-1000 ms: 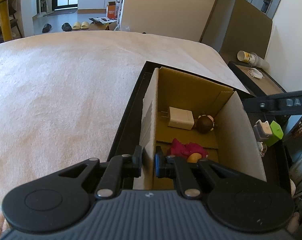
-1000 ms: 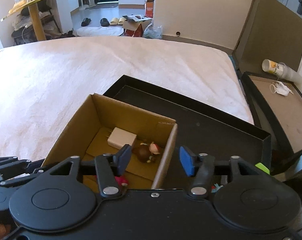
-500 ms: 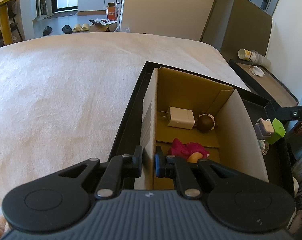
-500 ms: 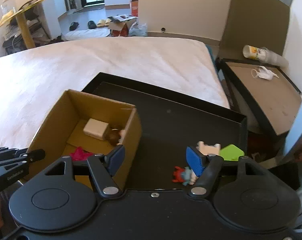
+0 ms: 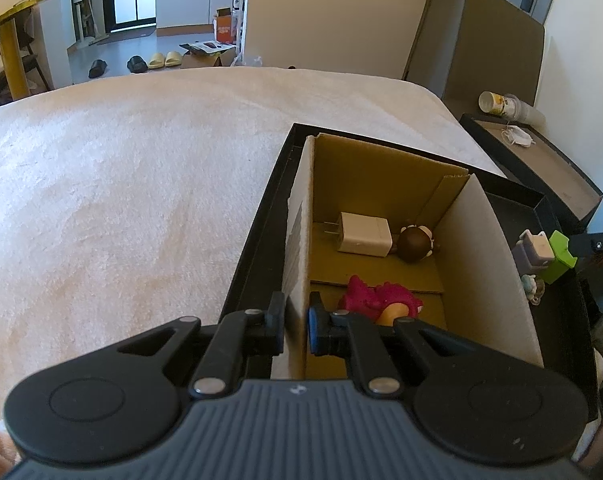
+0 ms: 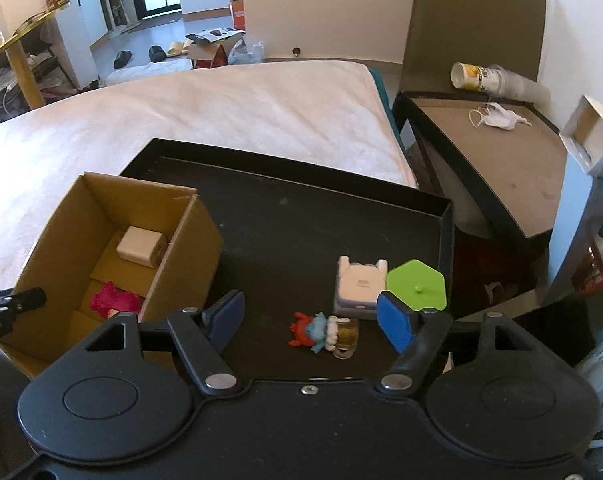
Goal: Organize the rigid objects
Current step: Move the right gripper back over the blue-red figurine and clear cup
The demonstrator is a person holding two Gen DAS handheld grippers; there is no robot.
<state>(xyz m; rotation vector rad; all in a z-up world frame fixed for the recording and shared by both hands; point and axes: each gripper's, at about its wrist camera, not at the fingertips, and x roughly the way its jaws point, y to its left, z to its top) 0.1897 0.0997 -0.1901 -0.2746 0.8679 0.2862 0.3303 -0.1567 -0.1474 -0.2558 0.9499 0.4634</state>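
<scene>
My left gripper (image 5: 296, 326) is shut on the near left wall of the cardboard box (image 5: 299, 240), which stands in a black tray (image 6: 301, 216). Inside the box lie a white charger (image 5: 363, 234), a brown round figure (image 5: 415, 242) and a pink toy (image 5: 375, 300). My right gripper (image 6: 311, 320) is open and empty above the tray, right of the box (image 6: 189, 248). Between its fingers lie a small red and blue figurine (image 6: 325, 332); beyond it are a white block (image 6: 359, 288) and a green hexagonal piece (image 6: 417, 288).
The tray rests on a bed with a cream blanket (image 5: 121, 180). A dark side table (image 6: 497, 160) at the right holds a tipped cup (image 6: 471, 76) and a face mask (image 6: 497, 118). The room floor with slippers lies beyond.
My right gripper has swung right, from over the box to over the tray's loose objects, and opened wider. My left gripper has kept its hold on the box wall.
</scene>
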